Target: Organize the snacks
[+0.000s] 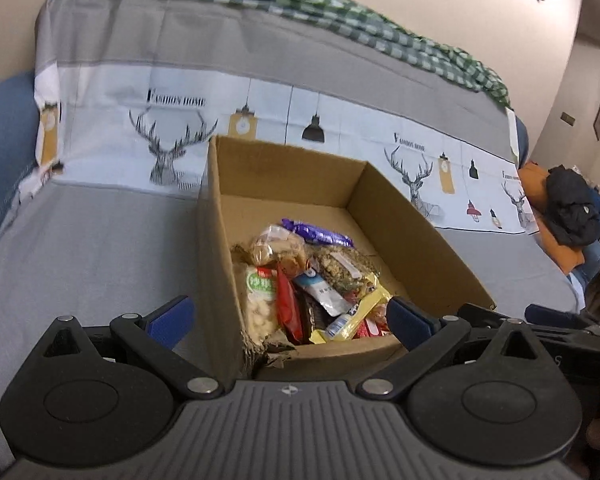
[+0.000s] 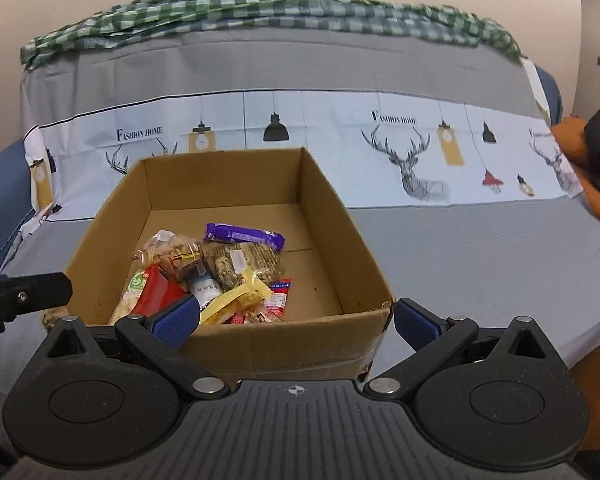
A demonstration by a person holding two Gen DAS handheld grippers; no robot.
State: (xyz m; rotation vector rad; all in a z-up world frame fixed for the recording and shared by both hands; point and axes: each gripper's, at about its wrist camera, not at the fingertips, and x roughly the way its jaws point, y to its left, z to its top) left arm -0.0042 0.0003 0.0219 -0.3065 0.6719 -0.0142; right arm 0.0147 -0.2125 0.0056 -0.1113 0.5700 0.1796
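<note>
Covering sofa [image 2: 480, 248]: grey printed sheet; cardboard box [image 2: 324, 216] on it.

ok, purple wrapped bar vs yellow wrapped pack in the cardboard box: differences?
The purple wrapped bar lies flat near the box's middle, unobstructed; the yellow wrapped pack lies slanted atop the pile by the near wall. Purple looks glossy with white print; yellow looks matte. Both are long sealed wrappers inside the cardboard box.

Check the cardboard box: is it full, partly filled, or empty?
Partly filled. The cardboard box holds a pile of snack packets in its near-left part, while the far and right floor is bare cardboard.
</note>
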